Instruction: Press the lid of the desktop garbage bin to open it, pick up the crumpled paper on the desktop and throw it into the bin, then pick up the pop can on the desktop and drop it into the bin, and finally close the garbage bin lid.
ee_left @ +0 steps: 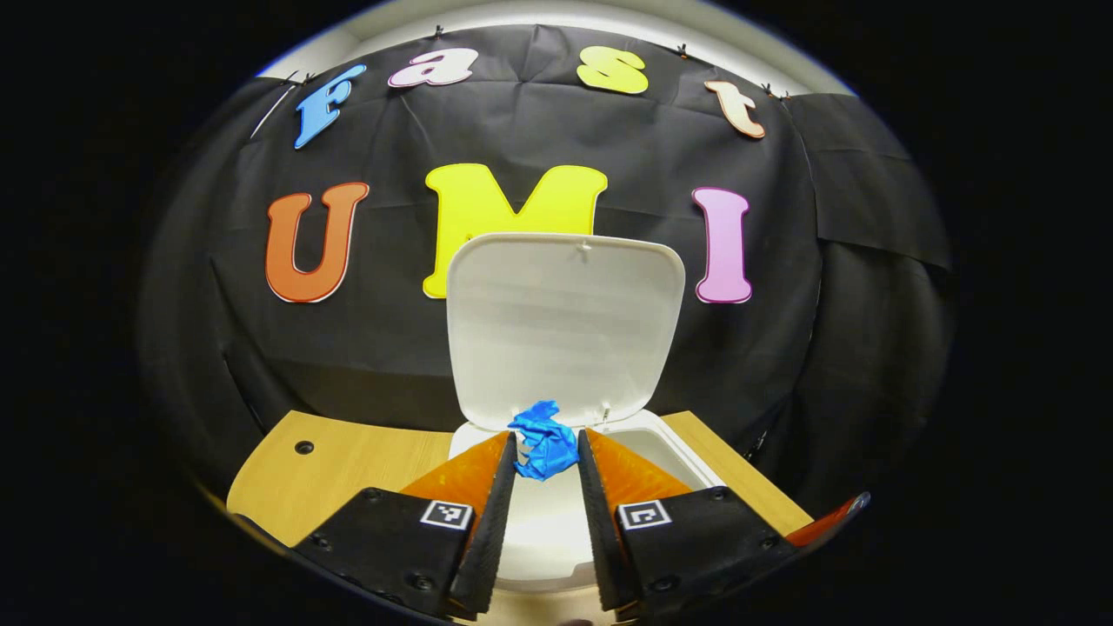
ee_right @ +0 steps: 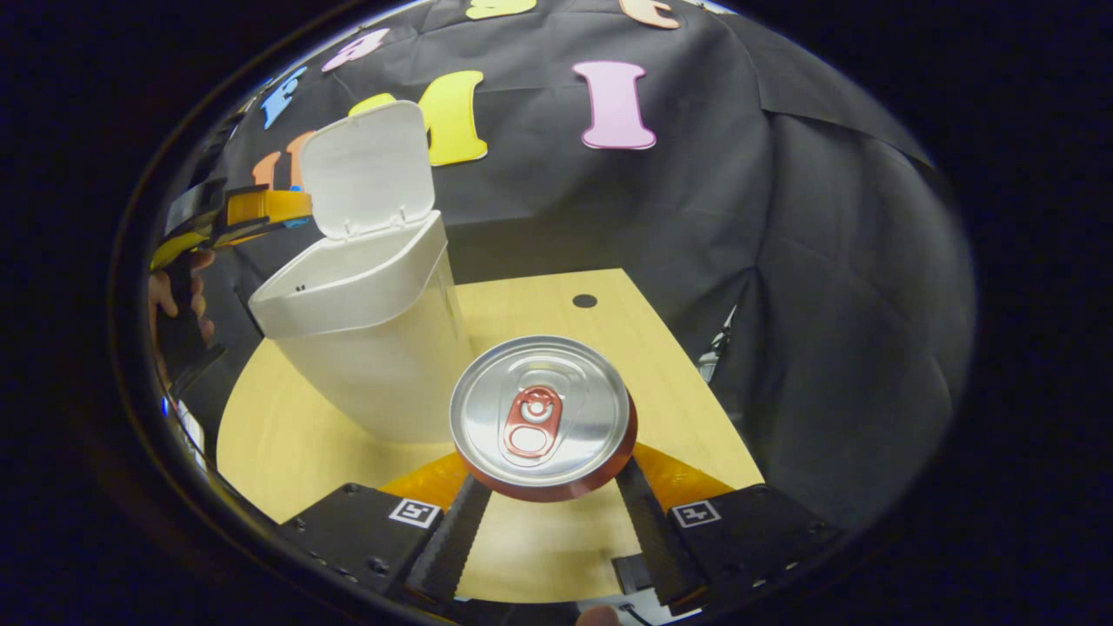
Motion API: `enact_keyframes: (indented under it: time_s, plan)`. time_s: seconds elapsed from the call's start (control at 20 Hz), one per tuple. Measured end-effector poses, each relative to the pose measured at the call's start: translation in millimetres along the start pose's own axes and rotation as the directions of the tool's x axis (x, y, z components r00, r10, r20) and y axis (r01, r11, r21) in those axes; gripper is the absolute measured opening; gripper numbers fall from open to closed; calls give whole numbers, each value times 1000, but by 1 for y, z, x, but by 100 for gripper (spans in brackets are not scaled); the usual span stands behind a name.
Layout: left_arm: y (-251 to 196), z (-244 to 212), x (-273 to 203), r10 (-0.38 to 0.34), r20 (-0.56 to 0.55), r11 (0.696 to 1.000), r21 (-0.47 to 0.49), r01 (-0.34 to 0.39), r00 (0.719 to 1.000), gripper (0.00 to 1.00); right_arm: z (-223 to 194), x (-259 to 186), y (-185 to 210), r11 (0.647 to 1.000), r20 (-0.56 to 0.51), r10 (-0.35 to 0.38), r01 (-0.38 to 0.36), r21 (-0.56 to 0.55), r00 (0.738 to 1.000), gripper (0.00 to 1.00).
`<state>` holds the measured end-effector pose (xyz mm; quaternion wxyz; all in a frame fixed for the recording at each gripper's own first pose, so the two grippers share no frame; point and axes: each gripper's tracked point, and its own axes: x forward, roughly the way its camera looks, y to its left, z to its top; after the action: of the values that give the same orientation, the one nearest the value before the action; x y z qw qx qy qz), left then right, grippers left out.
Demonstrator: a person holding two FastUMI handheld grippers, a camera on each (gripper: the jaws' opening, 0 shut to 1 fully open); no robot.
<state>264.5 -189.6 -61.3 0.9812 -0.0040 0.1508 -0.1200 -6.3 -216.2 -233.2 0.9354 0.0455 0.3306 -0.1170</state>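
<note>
blue crumpled paper (ee_left: 544, 445) sits pinched at the tips of the left gripper (ee_left: 544, 461), right over the open mouth of the white bin (ee_left: 648, 439), lid (ee_left: 563, 322) tipped up behind it. looks fine to let go, but it could snag on a finger or bounce off the rim. right gripper (ee_right: 546, 500) straddles the pop can (ee_right: 541, 417) mid-desk (ee_right: 278, 435), near the bin; can't tell if it's actually squeezing, so a lift might slip.

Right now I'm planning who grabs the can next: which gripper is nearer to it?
Right. The right gripper has the can between its fingers on the table. The left gripper is over the open bin, holding the paper.
</note>
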Motion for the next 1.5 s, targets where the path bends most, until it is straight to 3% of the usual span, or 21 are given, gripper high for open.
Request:
enact_keyframes:
  time_s: [0.05,0.1,0.15,0.25,0.6,0.85,1.15,1.5]
  plan:
    - [-1,2,-1,-4,3,1000,-2,4,1000,68,2,0,2,1000,-1,4,-4,-1,1000,82]
    - [-1,0,-3,0,6,1000,-2,0,1000,65,2,0,4,1000,1,8,-8,-5,1000,82]
    - [0,2,-4,7,7,1000,0,-7,1000,87,4,0,6,1000,3,12,-12,-12,1000,81]
    - [6,3,-7,18,10,1000,-4,-18,1000,95,9,-2,12,999,12,22,-21,-30,1000,81]
    - [32,0,-39,70,19,997,-23,-70,997,98,28,-12,35,994,24,66,-64,-84,998,81]
    - [60,2,-82,146,55,988,-50,-143,988,97,82,-29,59,981,91,114,-98,-165,989,81]
    - [86,-22,-133,219,37,973,-83,-216,975,98,145,-29,111,951,127,214,-177,-252,968,82]
    - [121,-27,-171,328,39,942,-84,-324,944,98,169,-1,171,915,83,310,-273,-298,947,82]
